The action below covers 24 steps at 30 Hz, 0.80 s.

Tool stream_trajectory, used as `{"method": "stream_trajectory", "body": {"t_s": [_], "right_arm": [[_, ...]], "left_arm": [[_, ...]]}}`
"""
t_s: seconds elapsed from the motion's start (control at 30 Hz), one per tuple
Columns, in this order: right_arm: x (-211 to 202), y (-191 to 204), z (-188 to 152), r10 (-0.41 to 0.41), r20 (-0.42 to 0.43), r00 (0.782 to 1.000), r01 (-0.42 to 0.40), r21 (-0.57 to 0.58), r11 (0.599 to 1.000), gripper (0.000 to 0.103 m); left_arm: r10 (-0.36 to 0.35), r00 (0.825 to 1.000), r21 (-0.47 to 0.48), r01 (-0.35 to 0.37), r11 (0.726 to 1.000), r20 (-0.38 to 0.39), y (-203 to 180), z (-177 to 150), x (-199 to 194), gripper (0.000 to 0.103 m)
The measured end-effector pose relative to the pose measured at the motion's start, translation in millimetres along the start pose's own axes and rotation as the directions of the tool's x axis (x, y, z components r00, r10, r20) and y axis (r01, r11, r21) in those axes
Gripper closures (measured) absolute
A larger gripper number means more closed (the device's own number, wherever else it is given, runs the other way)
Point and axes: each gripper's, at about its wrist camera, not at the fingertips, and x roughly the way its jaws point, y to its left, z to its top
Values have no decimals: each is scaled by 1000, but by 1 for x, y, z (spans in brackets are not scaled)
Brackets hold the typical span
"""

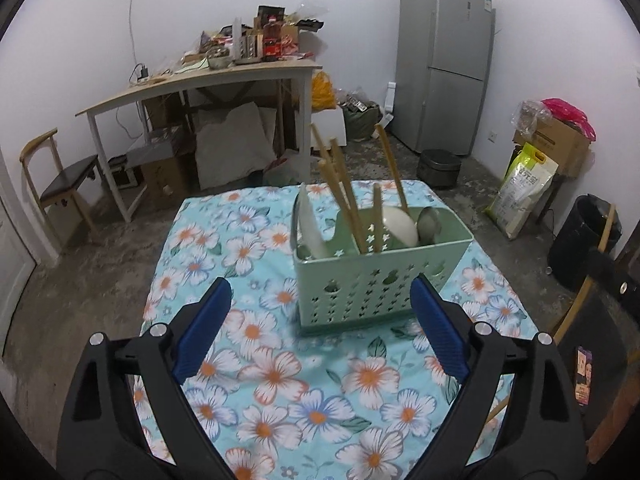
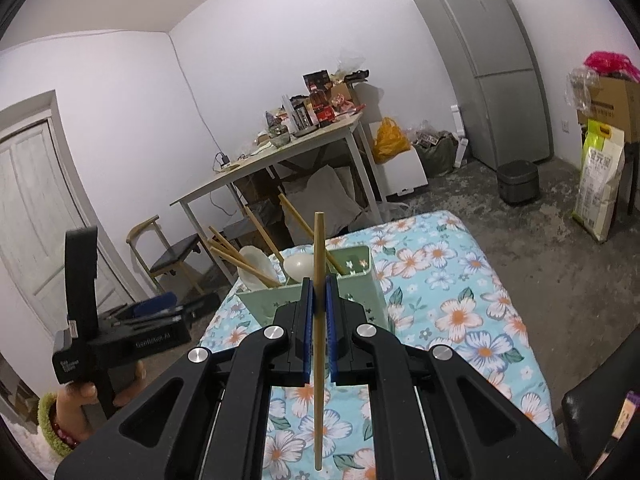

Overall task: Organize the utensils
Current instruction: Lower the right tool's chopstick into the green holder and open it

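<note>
right fingers (image 2: 319,312) pinch one chopstick (image 2: 319,320) upright, just before the caddy (image 2: 360,280) | left fingers (image 1: 320,300) spread wide, empty | risk: thin stick pivots, misses caddy slot, strikes leaning chopsticks

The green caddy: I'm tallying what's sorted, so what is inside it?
Inside the green caddy: several wooden chopsticks, white spoons, one metal spoon. Its walls hide their lower ends.
</note>
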Motion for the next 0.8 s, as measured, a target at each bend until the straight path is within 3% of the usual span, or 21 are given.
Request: {"method": "stream_trajectory", "body": {"t_s": [0.5, 0.8], "right_arm": [[-9, 28, 41, -7, 110, 994, 21, -121, 992, 97], [-19, 44, 72, -5, 202, 979, 43, -184, 982, 97]], "left_arm": [[47, 999, -35, -48, 998, -20, 12, -5, 0, 14], [33, 999, -51, -35, 998, -40, 17, -14, 8, 12]]}}
